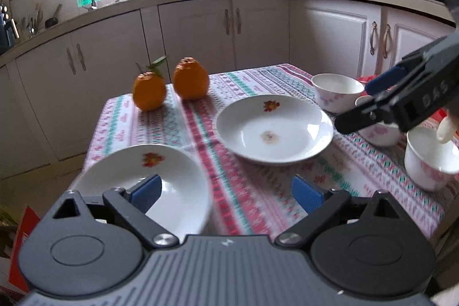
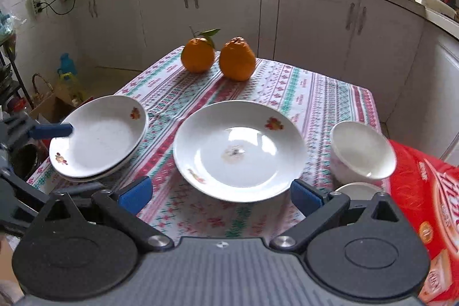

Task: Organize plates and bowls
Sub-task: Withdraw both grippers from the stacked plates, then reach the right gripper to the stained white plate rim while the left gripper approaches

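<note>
1. Left wrist view: my left gripper (image 1: 226,191) hangs with jaws spread wide and nothing between them, above the near edge of the worktop (image 1: 258,191) and its striped cloth. One blue pad sits in front of the stacked plates (image 1: 160,179) at the near left corner — whether it touches them I cannot tell. A single plate (image 1: 274,128) with a small flower print lies mid-cloth, apart from the stack. Two oranges (image 1: 172,83) stand side by side at the far edge. On the right, three flowered bowls are grouped: the far bowl (image 1: 337,91), a middle bowl (image 1: 378,131) partly hidden, and a near bowl (image 1: 430,157). My right gripper (image 1: 370,102) reaches in from the right above the middle bowl, empty.

2. Right wrist view: my right gripper (image 2: 221,194) is spread to its widest and holds nothing; the single plate (image 2: 239,151) lies just beyond its pads. The stacked plates (image 2: 99,136) sit at the left edge of the cloth, one pad of my left gripper (image 2: 51,131) reaching over their rim. The far bowl (image 2: 363,152) stands tilted at the right — beside a red package (image 2: 424,191) — with another bowl's rim (image 2: 357,189) showing below it. The oranges (image 2: 218,56) stand at the far end.
</note>
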The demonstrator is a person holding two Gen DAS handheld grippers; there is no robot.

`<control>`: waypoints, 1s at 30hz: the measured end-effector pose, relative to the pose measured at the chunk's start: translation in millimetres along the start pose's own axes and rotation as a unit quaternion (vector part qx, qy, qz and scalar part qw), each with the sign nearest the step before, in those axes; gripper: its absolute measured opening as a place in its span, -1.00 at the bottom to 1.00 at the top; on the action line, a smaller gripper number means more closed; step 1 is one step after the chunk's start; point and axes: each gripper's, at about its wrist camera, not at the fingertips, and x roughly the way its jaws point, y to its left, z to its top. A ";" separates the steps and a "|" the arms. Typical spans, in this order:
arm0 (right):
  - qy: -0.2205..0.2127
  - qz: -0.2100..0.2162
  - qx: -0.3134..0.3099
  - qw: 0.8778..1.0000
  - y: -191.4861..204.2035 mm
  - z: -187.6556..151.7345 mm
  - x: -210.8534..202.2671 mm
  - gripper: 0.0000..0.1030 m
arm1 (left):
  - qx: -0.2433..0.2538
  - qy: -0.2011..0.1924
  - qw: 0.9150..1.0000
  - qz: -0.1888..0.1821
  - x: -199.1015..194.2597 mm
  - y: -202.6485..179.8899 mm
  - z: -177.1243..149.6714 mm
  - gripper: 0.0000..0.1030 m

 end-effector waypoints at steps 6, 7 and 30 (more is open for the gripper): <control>0.039 0.060 0.023 0.997 -37.4 23.0 5.5 1.00 | 0.006 0.022 1.000 0.011 35.4 -39.0 6.3 0.89; 0.045 0.068 0.026 0.996 -42.6 27.6 7.6 1.00 | 0.004 0.027 1.000 0.011 40.3 -42.3 6.7 0.89; 0.163 0.136 -0.030 0.977 -101.2 109.3 151.0 0.85 | -0.008 0.080 0.997 -0.005 108.7 -57.9 9.8 0.88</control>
